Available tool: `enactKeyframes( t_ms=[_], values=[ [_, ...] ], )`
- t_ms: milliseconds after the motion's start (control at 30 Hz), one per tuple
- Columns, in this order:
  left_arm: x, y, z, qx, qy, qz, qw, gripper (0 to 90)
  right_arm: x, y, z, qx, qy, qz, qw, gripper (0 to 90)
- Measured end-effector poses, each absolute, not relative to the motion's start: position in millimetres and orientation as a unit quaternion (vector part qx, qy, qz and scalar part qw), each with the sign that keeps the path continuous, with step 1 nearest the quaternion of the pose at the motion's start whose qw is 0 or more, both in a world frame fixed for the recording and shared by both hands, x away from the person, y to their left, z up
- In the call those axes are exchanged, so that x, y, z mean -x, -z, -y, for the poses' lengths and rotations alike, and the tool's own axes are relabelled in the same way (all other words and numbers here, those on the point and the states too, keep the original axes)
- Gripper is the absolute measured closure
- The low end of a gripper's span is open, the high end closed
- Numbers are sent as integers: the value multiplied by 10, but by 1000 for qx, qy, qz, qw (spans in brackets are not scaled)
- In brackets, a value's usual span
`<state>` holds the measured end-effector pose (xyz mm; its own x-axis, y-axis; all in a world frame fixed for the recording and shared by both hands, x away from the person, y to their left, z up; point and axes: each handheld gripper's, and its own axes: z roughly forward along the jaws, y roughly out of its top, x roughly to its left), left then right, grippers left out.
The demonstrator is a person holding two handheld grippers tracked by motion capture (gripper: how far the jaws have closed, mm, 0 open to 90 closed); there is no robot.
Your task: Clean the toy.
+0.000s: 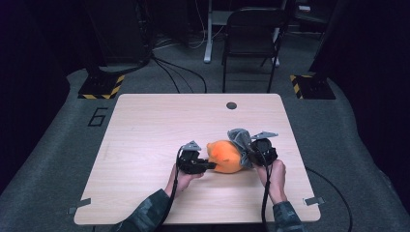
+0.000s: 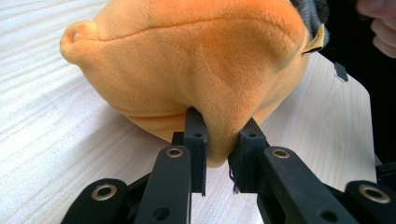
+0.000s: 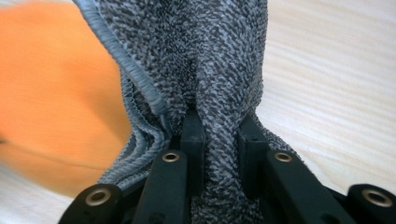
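Observation:
An orange plush pillow (image 1: 225, 155) lies on the wooden table (image 1: 145, 125), near its front middle. A grey knitted cloth (image 1: 240, 140) drapes against the pillow's right side. My left gripper (image 1: 209, 165) is shut on a pinch of the orange pillow (image 2: 196, 70) at its left end; the plush bulges between the two black jaws. My right gripper (image 1: 251, 152) is shut on a fold of the grey cloth (image 3: 210, 70), which rises bunched from between its jaws, with the orange pillow (image 3: 51, 93) blurred behind it on the left.
A round cable hole (image 1: 231, 105) sits near the table's far edge. Metal clips (image 1: 314, 201) mark the front corners. A black chair (image 1: 251, 38) stands beyond the table. Both cables trail back off the front edge beside the person's forearms.

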<state>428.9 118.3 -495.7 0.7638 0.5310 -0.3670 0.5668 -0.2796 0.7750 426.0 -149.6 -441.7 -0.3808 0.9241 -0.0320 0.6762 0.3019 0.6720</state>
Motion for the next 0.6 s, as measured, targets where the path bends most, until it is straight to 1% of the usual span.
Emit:
enactKeyframes(
  t_ms=[233, 400, 433, 500, 600],
  values=[
    [-4288, 4961, -1184, -801, 17, -343, 491, 788, -4375, 4659, 1620, -532, -267, -779, 198, 769],
    [-4293, 4966, -1200, -801, 19, -344, 490, 788, -4468, 4886, 1694, -552, -232, -783, 167, 766],
    [-4292, 4965, -1199, -801, 18, -343, 491, 788, -4472, 4892, 1703, -557, -232, -781, 160, 766],
    [-4290, 4964, -1195, -801, 16, -341, 492, 788, -4475, 4868, 1715, -555, -232, -782, 164, 767],
    [-4286, 4964, -1191, -800, 13, -341, 494, 787, -4440, 4745, 1758, -558, -243, -774, 172, 769]
  ],
)
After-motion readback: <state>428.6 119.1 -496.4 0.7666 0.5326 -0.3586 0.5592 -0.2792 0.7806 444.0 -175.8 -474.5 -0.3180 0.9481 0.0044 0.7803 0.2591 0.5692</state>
